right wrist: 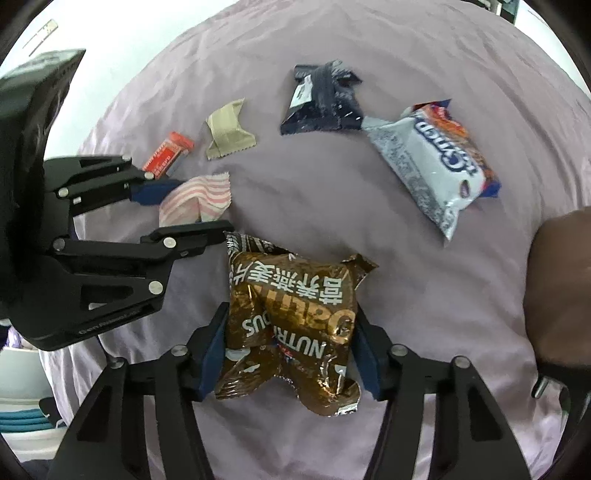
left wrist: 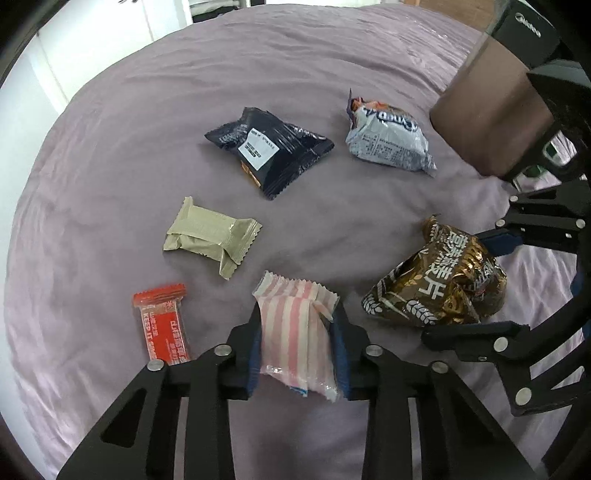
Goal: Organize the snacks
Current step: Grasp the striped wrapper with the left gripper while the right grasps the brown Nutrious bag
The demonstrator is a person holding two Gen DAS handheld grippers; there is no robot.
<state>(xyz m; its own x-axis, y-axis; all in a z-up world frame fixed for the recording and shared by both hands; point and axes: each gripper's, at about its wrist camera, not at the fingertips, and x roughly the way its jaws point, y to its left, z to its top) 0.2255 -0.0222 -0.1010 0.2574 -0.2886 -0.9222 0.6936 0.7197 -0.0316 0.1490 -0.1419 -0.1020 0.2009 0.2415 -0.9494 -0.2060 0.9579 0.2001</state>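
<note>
You are working over a bed whose wrinkled mauve sheet (left wrist: 155, 110) fills nearly all of both wrist views, evenly lit by soft daylight with no hard shadows. Beyond its far edge in your left view stands a white wardrobe (left wrist: 110, 26), one door ajar on a dark gap with folded cloth inside, and a black appliance (left wrist: 528, 29) sits at the upper right corner. In your right view a white wall (right wrist: 554, 40) shows past the far edge, and a white tub (right wrist: 22, 373) and teal stripes (right wrist: 22, 419) lie low at left, beside the bed.
</note>
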